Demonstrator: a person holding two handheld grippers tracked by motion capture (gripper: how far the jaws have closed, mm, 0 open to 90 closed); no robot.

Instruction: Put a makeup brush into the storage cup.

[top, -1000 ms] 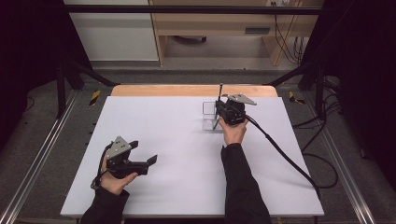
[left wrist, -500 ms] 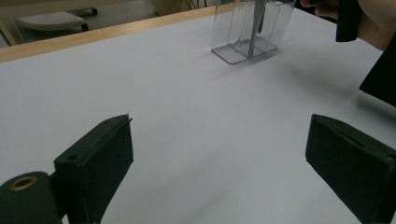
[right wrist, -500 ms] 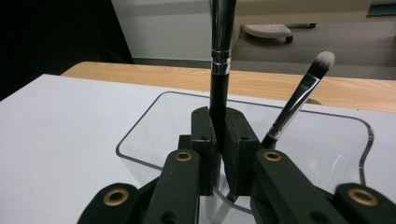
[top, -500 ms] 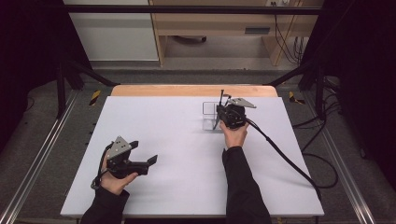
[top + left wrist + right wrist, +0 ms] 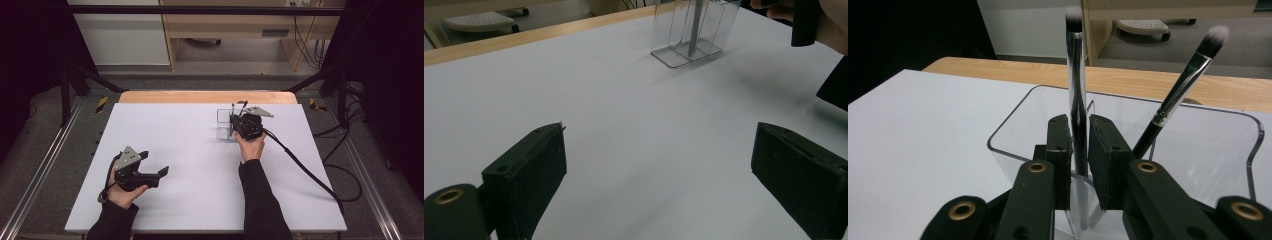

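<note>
White table (image 5: 190, 150), unlabelled clear holder (image 5: 1058, 115).

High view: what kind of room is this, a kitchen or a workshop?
Probably a lab or workshop set up for recording. A plain white table stands inside a dark metal frame, cables hang by a wooden bench behind, and a person works with a gripper at a clear brush holder.

White table (image 5: 190, 150) — wooden far edge (image 5: 200, 96), cables (image 5: 350, 165) beside.
</note>
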